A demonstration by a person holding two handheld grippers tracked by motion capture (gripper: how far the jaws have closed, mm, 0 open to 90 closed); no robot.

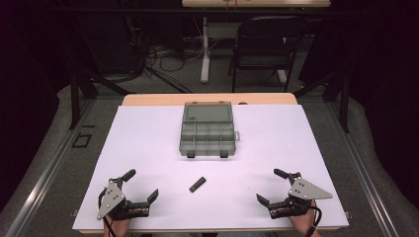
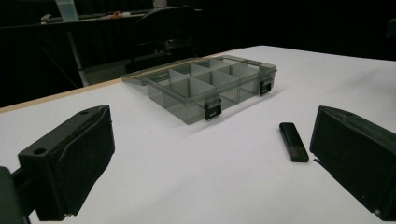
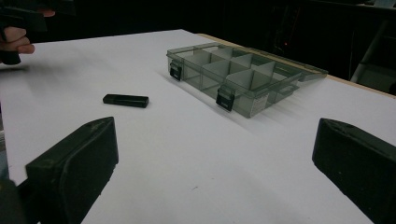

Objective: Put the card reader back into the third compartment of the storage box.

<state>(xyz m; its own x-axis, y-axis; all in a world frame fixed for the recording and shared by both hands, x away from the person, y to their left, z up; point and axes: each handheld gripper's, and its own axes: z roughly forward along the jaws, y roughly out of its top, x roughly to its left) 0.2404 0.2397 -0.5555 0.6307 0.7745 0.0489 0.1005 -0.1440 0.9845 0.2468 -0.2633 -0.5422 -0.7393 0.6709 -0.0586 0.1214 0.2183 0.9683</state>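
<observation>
A small black stick-shaped object, like a USB drive, lies flat on the white table between the two grippers. Behind it sits a clear grey compartment box with its lid folded open at the back; its compartments look empty. My left gripper rests open at the near left, nothing between its jaws. At the near right my right gripper is open as well and holds nothing. Both stand well apart from the stick.
The white sheet covers a wooden table. A folding chair and a table leg with cables stand beyond the far edge. In the right gripper view a hand shows at far left.
</observation>
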